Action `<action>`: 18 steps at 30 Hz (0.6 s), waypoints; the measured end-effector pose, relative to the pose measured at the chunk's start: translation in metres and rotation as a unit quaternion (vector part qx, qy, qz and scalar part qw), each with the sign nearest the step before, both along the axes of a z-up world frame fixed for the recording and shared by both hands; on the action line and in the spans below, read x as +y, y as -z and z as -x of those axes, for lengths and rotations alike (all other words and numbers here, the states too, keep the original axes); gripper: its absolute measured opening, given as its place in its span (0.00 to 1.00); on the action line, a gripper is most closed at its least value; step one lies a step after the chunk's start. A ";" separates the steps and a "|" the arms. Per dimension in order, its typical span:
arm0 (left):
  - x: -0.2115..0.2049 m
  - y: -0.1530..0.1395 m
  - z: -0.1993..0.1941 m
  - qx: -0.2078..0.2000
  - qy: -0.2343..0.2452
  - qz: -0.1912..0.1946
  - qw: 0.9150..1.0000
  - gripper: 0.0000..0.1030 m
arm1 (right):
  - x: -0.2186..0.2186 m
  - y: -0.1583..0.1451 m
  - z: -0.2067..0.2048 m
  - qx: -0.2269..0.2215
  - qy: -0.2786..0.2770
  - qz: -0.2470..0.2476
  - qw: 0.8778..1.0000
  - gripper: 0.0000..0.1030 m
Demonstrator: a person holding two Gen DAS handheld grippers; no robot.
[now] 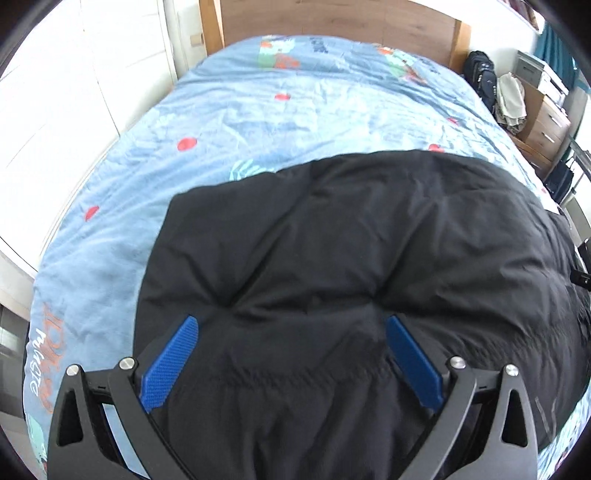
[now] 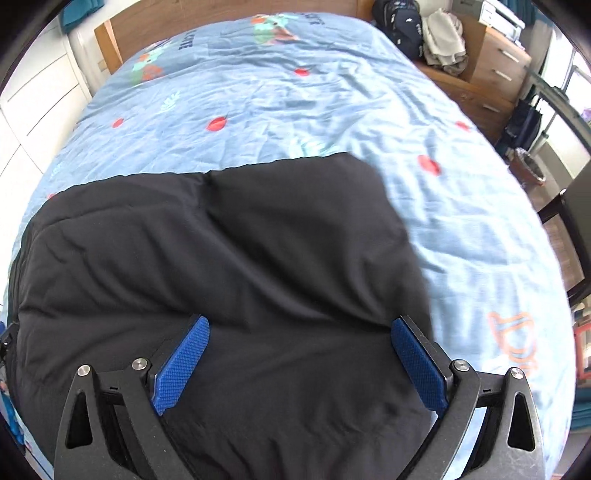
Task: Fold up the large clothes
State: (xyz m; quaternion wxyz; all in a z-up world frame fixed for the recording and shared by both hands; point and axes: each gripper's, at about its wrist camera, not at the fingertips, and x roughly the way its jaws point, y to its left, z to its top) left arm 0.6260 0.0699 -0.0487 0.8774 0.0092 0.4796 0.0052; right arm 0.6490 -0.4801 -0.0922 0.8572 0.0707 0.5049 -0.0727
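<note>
A large black padded garment point(image 1: 351, 266) lies in a thick rectangular slab across the near part of the bed; the right wrist view shows the same black garment point(image 2: 221, 258). My left gripper point(image 1: 291, 325) hovers over the garment's left half, its blue pads wide apart with only fabric below. Over the right half, my right gripper point(image 2: 299, 325) is also open, and nothing is pinched between its blue pads. The garment's far edge runs straight across the quilt.
The bed carries a light blue quilt point(image 1: 258, 110) with red dots and cartoon prints, backed by a wooden headboard point(image 1: 332, 18). A black backpack point(image 2: 399, 22), a heap of cloth and a wooden drawer unit point(image 2: 498, 62) stand to the right. White wardrobe doors point(image 1: 74, 74) are at the left.
</note>
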 end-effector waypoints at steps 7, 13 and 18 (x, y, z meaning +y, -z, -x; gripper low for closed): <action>-0.004 -0.017 0.030 -0.028 0.025 -0.026 0.999 1.00 | -0.012 -0.011 0.025 -0.008 0.013 -0.018 1.000 0.96; -0.001 -0.016 0.041 -0.027 0.041 -0.040 0.998 1.00 | -0.020 -0.005 0.045 -0.004 0.025 -0.055 0.998 0.97; 0.007 -0.014 0.045 -0.023 0.040 -0.037 0.998 1.00 | -0.029 0.001 0.054 0.000 0.034 -0.075 0.997 0.98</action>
